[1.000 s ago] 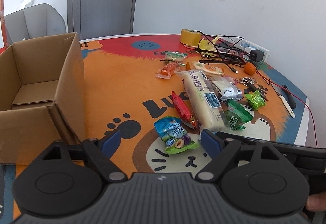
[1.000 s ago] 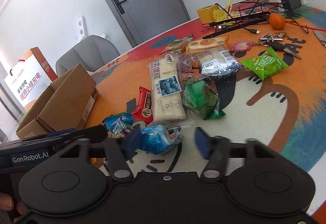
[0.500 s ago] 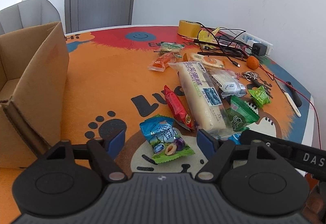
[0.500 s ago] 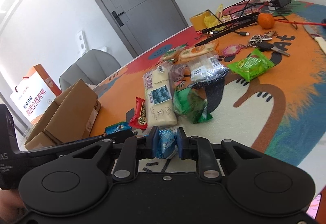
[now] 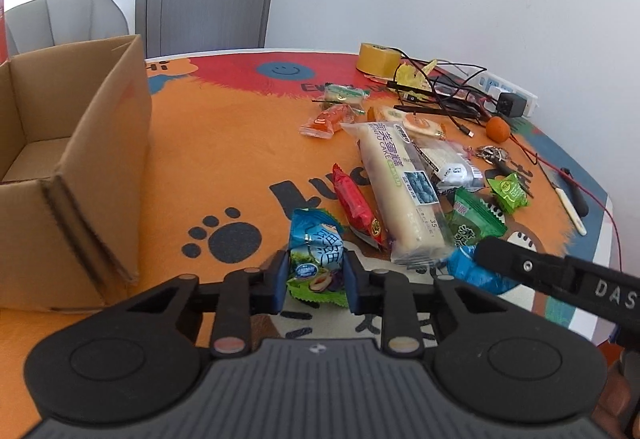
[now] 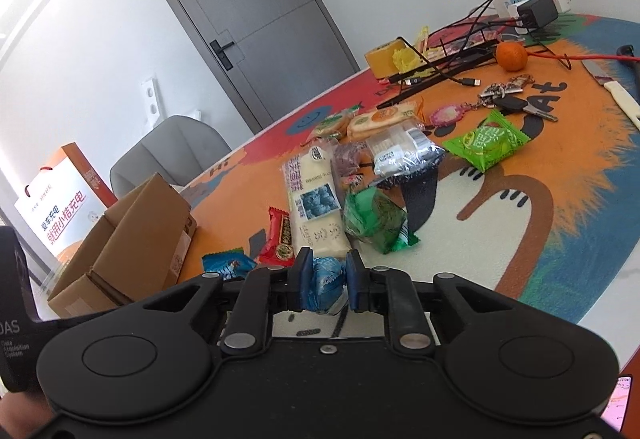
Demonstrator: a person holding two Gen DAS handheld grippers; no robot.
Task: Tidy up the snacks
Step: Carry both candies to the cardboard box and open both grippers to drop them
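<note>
Your left gripper (image 5: 316,275) has just been closing; its blue pads now pinch the blue-green plum packet (image 5: 316,255), which sits on the mat (image 5: 224,143) near the camera. Your right gripper (image 6: 325,281) is clenched on a small blue packet (image 6: 326,285) — pads tight against both its sides.

The two grippers work close together: in the left view the right gripper's black body crosses the lower right corner, and in the right view the left one fills the lower left edge.

Just beyond the plum packet lies the rest of the pile: a red packet (image 5: 358,209), touching a long cake bar (image 5: 398,191), then a dark green packet (image 5: 474,223), a silver packet (image 5: 452,167) and a bright green one (image 5: 508,191).

The open cardboard box (image 5: 100,167) stands to the left of the pile, well apart from it — bare mat between.

Far side of the table: tape roll (image 5: 378,57), tangled cables (image 5: 444,95), an orange (image 5: 498,129), keys (image 6: 508,99).
</note>
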